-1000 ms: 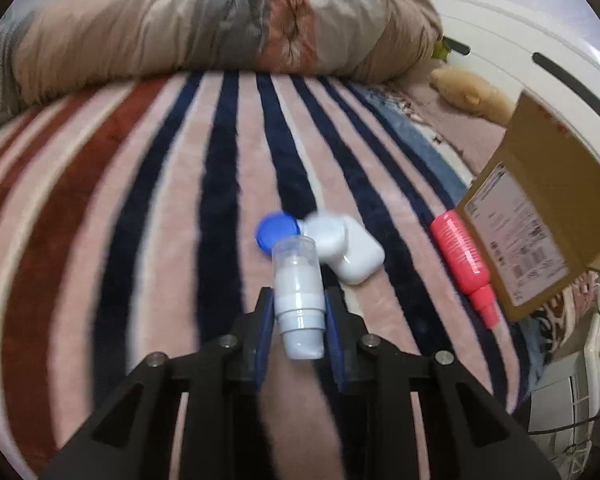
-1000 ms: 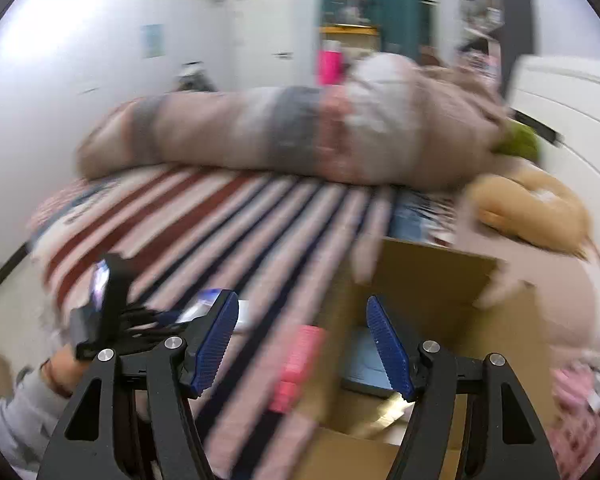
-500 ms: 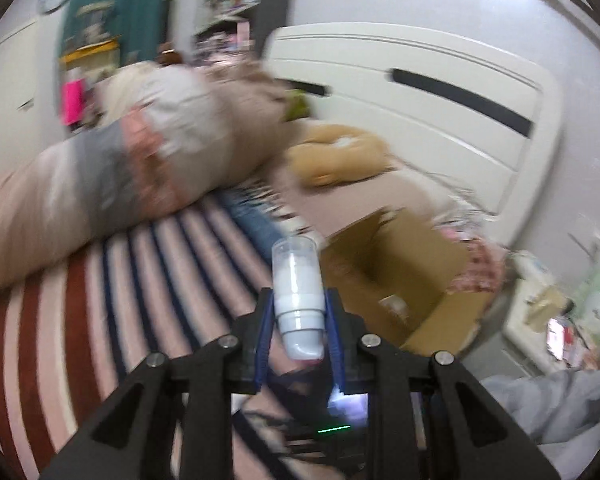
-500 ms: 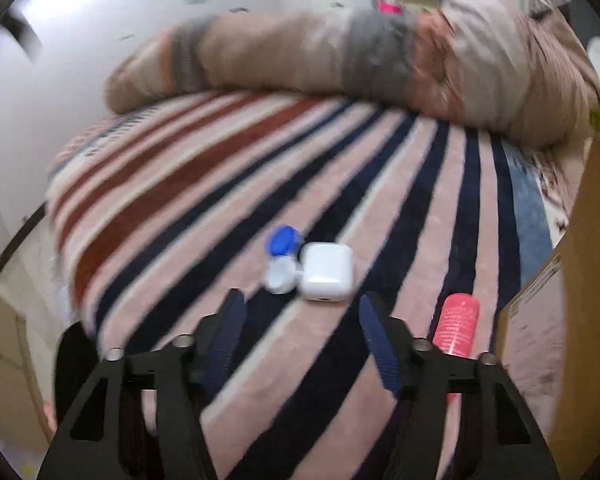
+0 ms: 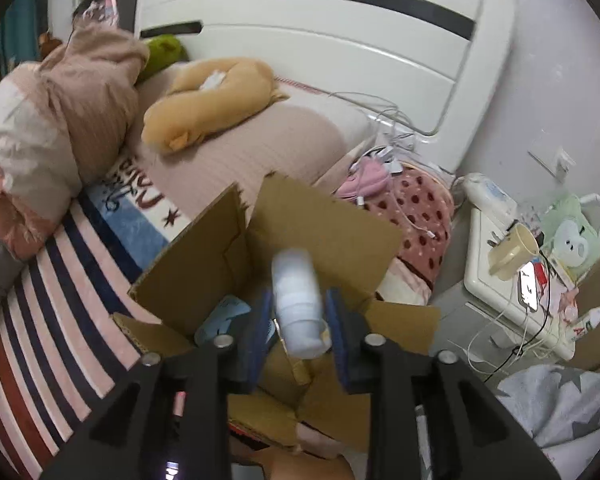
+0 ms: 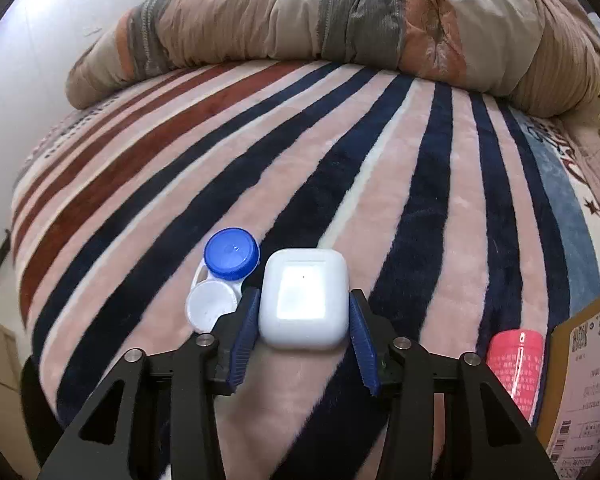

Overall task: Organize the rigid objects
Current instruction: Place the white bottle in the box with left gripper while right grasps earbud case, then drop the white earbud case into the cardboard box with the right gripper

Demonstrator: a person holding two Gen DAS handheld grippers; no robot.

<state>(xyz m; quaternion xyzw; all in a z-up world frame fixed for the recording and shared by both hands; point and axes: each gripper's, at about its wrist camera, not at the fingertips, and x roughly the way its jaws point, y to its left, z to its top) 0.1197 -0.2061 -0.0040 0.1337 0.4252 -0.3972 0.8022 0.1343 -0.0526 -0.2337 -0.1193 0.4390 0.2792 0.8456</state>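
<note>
Beside the contact lens case (image 6: 220, 280), right gripper (image 6: 303, 320) straddles white earbud case (image 6: 304, 300), unclamped

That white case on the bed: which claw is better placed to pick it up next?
The right claw. Its fingers already flank the white case, which lies on the bed. The left claw is over the box with a white bottle between its fingers.
</note>
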